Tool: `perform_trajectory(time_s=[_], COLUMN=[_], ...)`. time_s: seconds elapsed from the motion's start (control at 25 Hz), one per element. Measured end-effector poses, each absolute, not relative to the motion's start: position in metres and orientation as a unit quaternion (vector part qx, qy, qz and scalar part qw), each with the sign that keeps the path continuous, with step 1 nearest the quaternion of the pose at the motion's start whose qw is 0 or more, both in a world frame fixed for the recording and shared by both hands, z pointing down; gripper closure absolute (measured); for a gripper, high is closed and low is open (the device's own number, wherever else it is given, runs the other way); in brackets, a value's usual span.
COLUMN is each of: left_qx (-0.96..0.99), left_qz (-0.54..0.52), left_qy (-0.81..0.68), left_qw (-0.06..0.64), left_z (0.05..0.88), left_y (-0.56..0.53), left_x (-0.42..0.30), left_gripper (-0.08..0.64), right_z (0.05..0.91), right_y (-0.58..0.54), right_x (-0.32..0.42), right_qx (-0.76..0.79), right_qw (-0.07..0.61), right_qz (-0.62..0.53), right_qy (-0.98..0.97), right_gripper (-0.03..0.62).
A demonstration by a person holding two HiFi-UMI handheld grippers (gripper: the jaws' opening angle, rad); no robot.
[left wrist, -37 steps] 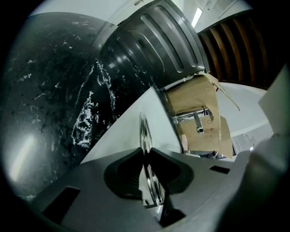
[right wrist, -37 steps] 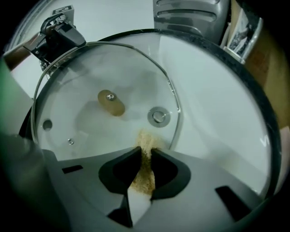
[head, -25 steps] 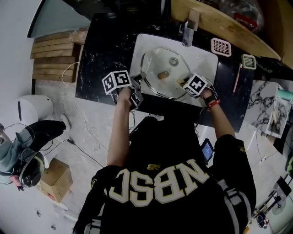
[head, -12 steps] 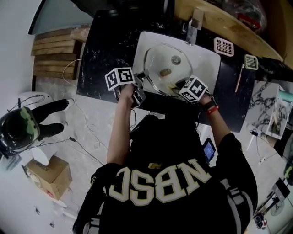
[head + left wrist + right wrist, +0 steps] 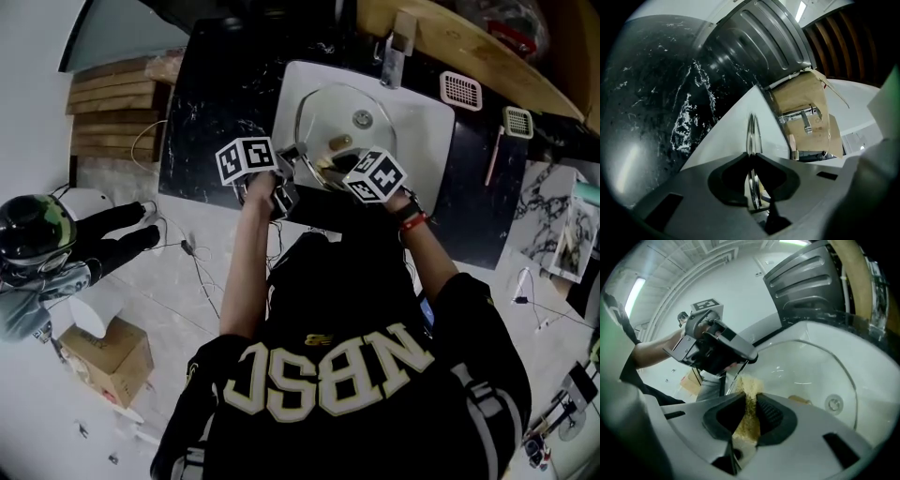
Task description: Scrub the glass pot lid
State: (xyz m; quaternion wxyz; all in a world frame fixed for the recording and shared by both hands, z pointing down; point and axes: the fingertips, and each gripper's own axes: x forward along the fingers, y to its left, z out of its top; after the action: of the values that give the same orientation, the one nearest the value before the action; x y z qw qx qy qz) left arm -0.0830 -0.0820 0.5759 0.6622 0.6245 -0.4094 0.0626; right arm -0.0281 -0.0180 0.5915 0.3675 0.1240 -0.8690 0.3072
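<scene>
The white sink is set in a black counter. The glass pot lid is inside the sink and fills a big part of it. You can see the sink's round drain through the clear glass. A small brown knob sits in the middle of the lid. I cannot tell if the lid lies flat or is tipped up a bit.

The left gripper is at the sink's near left corner. Its jaws are shut tight on the shiny metal rim of the lid. In the left gripper view the rim runs thin and edge-on between the two jaws.

The right gripper is over the near side of the sink, just beside the left one. Its jaws squeeze a yellow-brown sponge. The sponge pokes out past the jaw tips toward the lid. I cannot tell if it touches the glass.

A tap stands at the far edge of the sink. Two little baskets with holes sit on the counter to the right of the sink. The pink and white basket is just beside the sink, and the second basket is farther off. I cannot tell what is in them. A cardboard box sits on the floor, well away from the sink on the left, and what it holds is hidden.
</scene>
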Motion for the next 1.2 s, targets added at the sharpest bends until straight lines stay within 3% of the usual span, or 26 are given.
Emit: perform_trajectory(time_s=[0.56, 0.88, 1.2], left_qx=[0.62, 0.628, 0.618], left_qz=[0.081, 0.08, 0.077], left_qy=[-0.414, -0.422, -0.44], left_qw=[0.661, 0.649, 0.646], left_z=[0.578, 0.574, 0.575], left_y=[-0.082, -0.083, -0.083], left_x=[-0.089, -0.096, -0.099], left_gripper=[0.497, 0.497, 0.495], right_z=[0.598, 0.595, 0.609], right_y=[-0.074, -0.098, -0.135], right_x=[-0.059, -0.074, -0.077], right_qx=[0.215, 0.23, 0.263], right_qw=[0.312, 0.284, 0.305], right_qz=[0.178, 0.167, 0.136], right_qy=[-0.908, -0.916, -0.905], right_gripper=[0.52, 0.523, 0.525])
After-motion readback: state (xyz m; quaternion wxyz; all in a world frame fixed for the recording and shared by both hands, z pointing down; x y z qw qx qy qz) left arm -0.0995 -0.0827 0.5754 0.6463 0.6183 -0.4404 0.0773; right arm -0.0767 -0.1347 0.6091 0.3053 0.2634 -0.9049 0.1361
